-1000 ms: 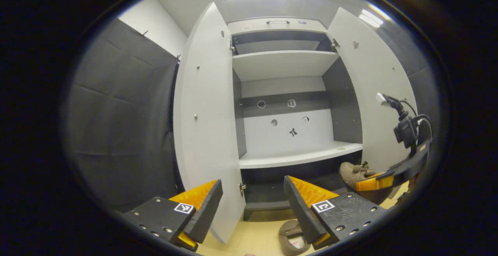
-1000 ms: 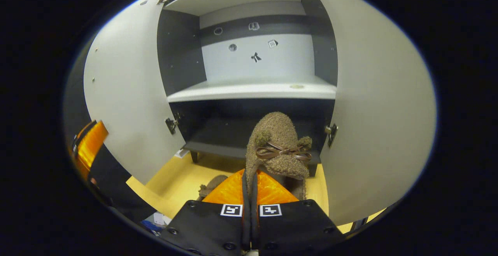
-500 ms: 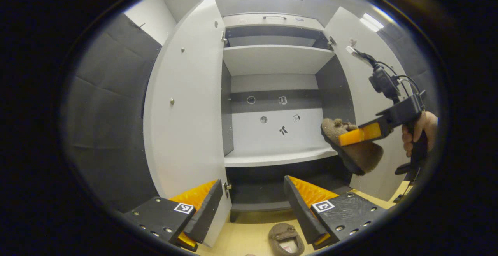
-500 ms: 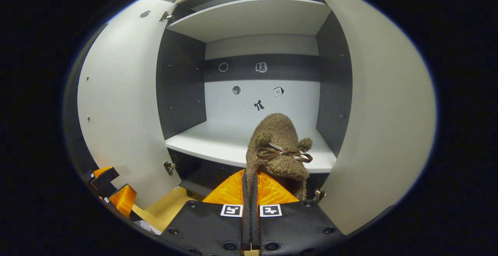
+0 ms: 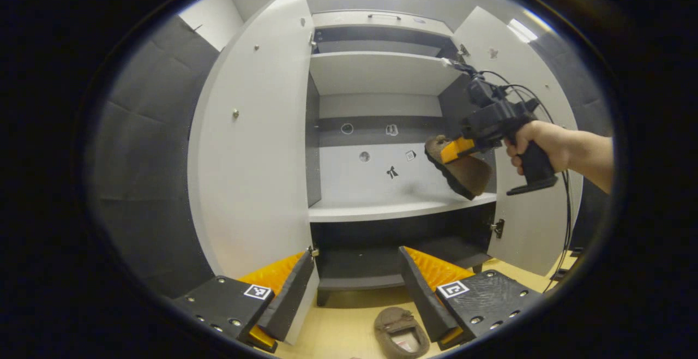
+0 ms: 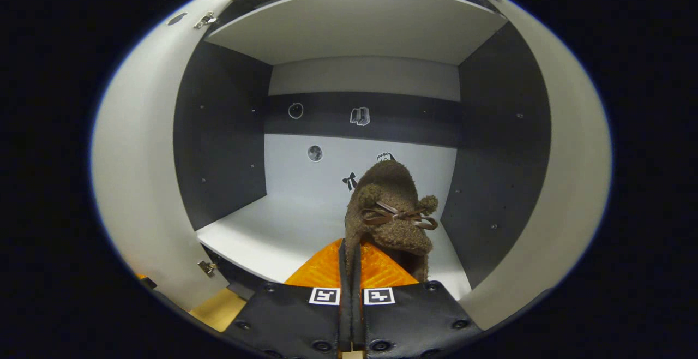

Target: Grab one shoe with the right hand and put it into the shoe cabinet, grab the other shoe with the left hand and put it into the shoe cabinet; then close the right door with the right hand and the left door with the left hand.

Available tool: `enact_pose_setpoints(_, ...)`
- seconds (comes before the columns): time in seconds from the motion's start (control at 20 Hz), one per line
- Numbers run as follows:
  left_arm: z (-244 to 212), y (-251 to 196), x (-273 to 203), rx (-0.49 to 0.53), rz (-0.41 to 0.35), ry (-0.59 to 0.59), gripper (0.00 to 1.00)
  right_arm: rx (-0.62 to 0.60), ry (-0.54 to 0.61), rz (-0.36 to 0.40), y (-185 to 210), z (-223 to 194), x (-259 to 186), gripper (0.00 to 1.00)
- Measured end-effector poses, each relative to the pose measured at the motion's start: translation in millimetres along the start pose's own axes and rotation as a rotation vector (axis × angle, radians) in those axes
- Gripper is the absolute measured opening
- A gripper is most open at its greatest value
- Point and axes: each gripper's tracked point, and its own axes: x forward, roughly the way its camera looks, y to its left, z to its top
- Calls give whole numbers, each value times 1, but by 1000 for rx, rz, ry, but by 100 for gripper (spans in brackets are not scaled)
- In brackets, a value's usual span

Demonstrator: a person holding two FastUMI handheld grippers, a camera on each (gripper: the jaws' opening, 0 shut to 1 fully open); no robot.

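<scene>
Shoe cabinet (image 5: 381, 75): both doors open, middle shelf (image 6: 283, 228) bare, ample room between dark side walls.
Step in hand: first shoe (image 6: 390, 211) is carried over the shelf's near edge, pinched in the right gripper (image 6: 350, 271).
Next: lowering, release judged needed.
Second shoe (image 5: 401, 337): on floor, near.
Left gripper (image 5: 354, 288): spread wide, nothing held.

The shoe on the floor (image 5: 401, 339), at the bottom middle of the left gripper view, is partly behind the left tongs (image 5: 354, 288) and cut off by the edge. In the right gripper view, the right tongs (image 6: 349, 271) hide the held shoe's (image 6: 391, 209) heel.
</scene>
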Motion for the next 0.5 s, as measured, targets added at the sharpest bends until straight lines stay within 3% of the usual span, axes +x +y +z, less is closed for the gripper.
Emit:
enact_pose_setpoints(0.1,-5,1,0,1,-3,11,86,-27,28,-29,-6,-3,23,2)
enact_pose_setpoints(0.15,-6,1,0,4,-4,15,94,-32,47,-46,-10,-5,33,2)
enact_pose_setpoints(0.25,-10,2,-1,9,-7,27,90,-27,83,-50,-12,-10,50,2)
enact_pose_setpoints(0.4,-18,3,-1,7,-6,50,94,-2,120,-53,-16,-13,66,3)
enact_pose_setpoints(0.45,-18,3,0,7,-6,55,86,-5,113,-64,-18,-13,70,14)
enact_pose_setpoints(0.5,-20,4,1,7,-6,61,94,-5,95,-54,-18,-8,72,19)
